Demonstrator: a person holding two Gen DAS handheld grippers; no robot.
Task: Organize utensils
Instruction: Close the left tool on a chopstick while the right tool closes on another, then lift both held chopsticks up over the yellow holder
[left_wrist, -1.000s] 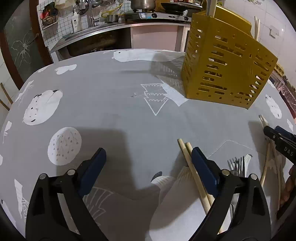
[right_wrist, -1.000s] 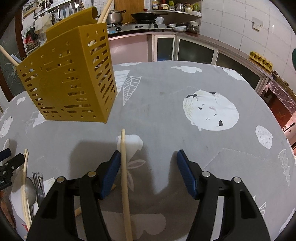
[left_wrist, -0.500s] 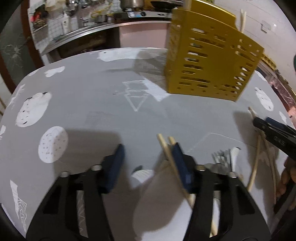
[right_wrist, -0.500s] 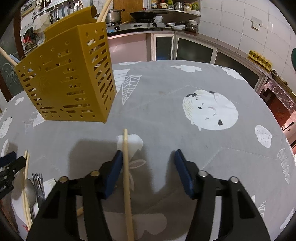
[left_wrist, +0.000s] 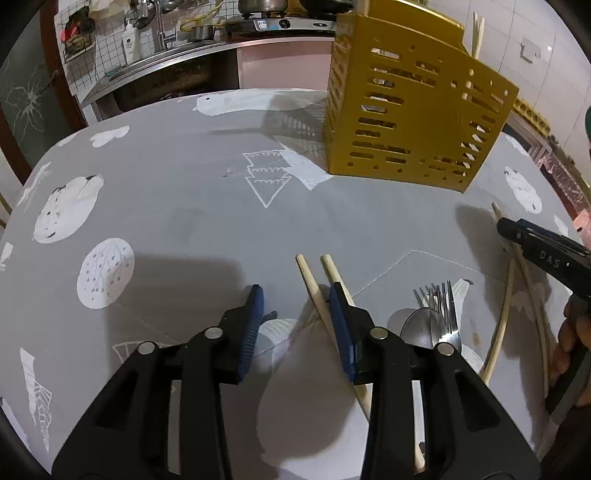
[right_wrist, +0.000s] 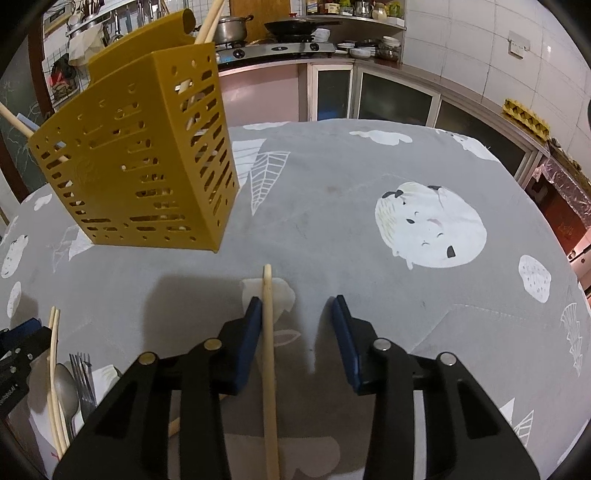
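Observation:
A yellow slotted utensil holder stands on the table; it also shows in the right wrist view, with chopsticks sticking out of it. My left gripper is open just above the table; one wooden chopstick lies between its jaws, a second passes under the right jaw. A fork and spoon lie to its right. My right gripper is open, low over the cloth, with a pale chopstick between its jaws, against the left pad.
The table carries a grey cloth with white prints. Thin pale chopsticks lie by the right gripper in the left wrist view. A kitchen counter with stove and pots stands behind the table.
My left gripper has narrowed its opening and shifted so one chopstick lies between its jaws. My right gripper has narrowed a little and kept the pale chopstick between its jaws.

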